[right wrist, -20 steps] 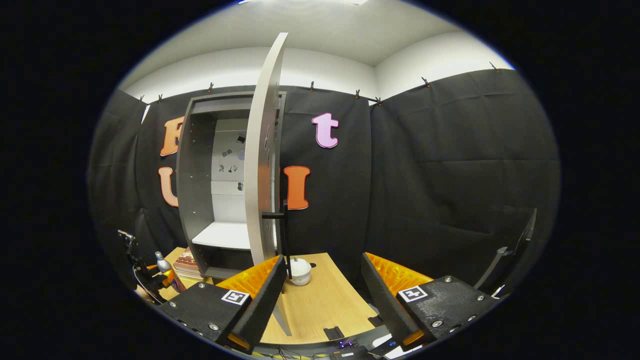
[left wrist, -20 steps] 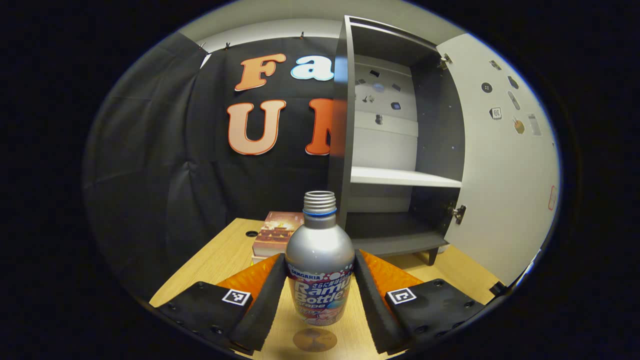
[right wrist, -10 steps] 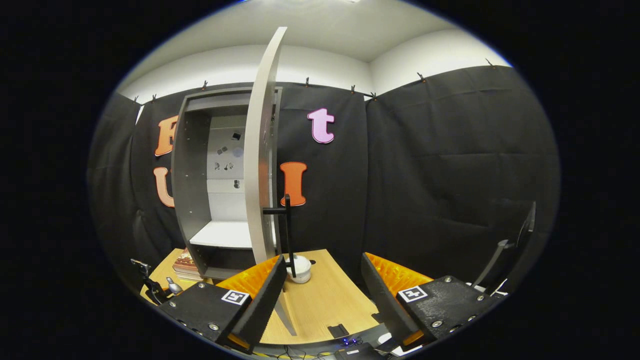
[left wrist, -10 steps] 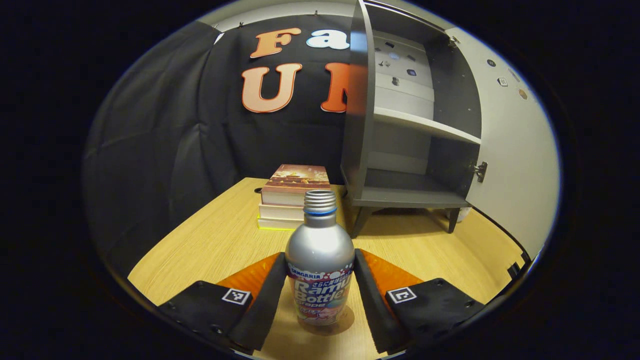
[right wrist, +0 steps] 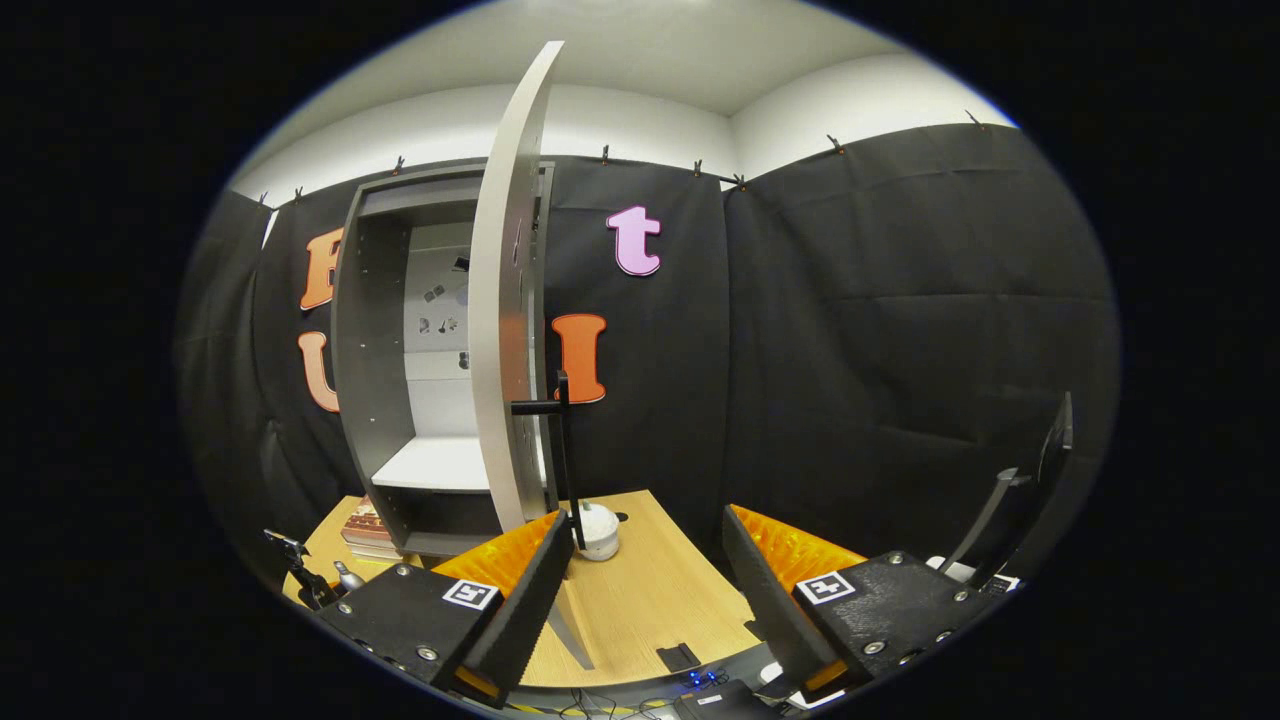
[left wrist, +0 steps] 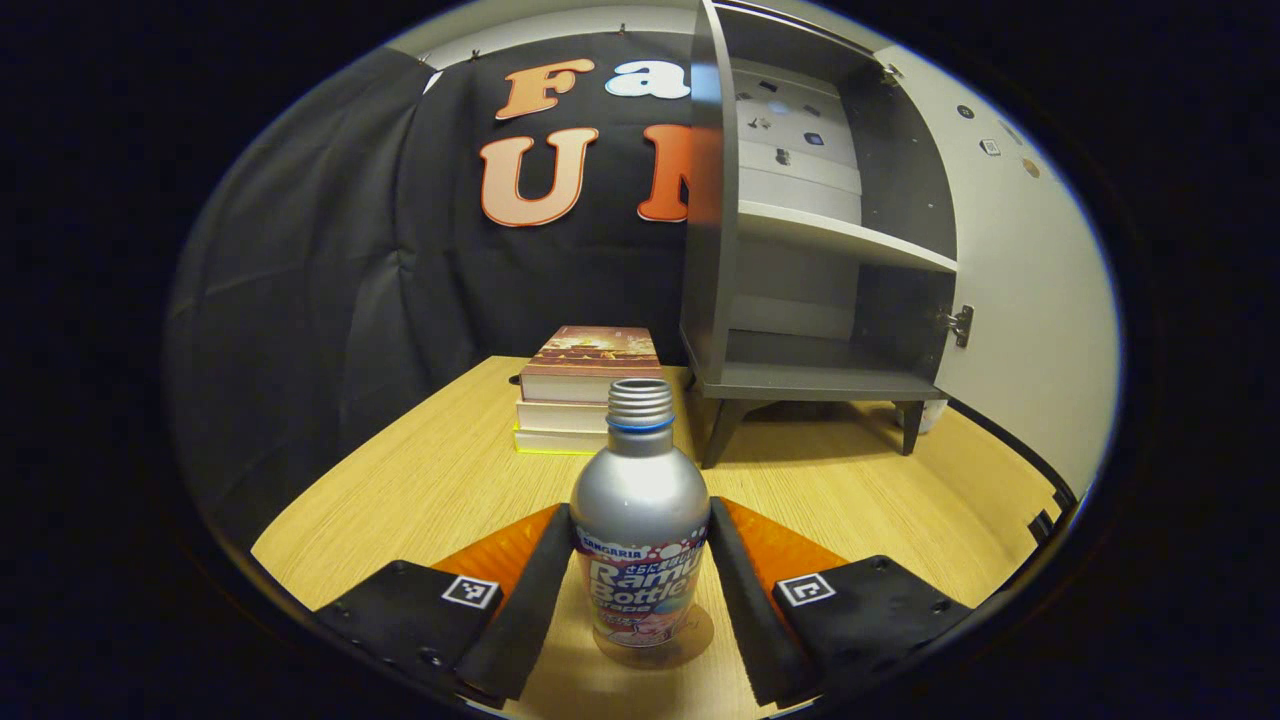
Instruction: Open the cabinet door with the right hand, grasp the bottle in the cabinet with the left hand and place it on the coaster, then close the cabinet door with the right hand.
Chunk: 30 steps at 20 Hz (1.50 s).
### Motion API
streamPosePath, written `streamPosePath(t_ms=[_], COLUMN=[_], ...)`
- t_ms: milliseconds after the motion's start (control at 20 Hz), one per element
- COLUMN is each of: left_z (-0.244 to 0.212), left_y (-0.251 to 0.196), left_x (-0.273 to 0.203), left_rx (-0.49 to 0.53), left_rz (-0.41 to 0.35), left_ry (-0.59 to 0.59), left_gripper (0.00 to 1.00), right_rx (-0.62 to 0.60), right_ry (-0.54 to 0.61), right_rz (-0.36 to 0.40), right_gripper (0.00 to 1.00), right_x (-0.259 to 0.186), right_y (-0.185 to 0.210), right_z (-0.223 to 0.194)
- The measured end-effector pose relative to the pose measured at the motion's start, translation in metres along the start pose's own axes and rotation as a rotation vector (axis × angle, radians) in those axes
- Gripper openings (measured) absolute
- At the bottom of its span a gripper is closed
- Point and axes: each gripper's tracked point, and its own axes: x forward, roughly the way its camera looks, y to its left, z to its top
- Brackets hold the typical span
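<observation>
A smooth, rounded metal bottle [left wrist: 640, 520] with a threaded, capless neck is clamped between both fingers of the left gripper [left wrist: 640, 590], upright at 6 o'clock, its base on a thin round coaster [left wrist: 690, 640] on the wood-grain table [left wrist: 430, 490]. The right gripper [right wrist: 640, 590] is held spread apart and empty, the flat cabinet door [right wrist: 505, 300] at 11 o'clock standing open.
</observation>
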Motion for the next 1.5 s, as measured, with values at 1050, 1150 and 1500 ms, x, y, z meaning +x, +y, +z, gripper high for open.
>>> streamPosePath(t_ms=[1050, 1150, 1500], left_z=[0.014, 0.028, 0.133], left_y=[-0.004, 0.002, 0.032], left_x=[-0.079, -0.105, -0.180], left_rx=[0.036, 0.024, -0.030], left_rz=[0.015, 0.022, 0.018], left_ry=[0.049, 0.048, -0.017], left_gripper=[0.96, 0.95, 0.95], right_rx=[-0.057, -0.074, -0.109], right_ry=[0.094, 0.099, 0.121], right_rz=[0.004, 0.015, 0.084], right_gripper=[0.93, 0.93, 0.93], right_x=[0.035, 0.040, 0.058], right_y=[-0.017, -0.015, -0.001], right_z=[-0.052, -0.057, -0.080])
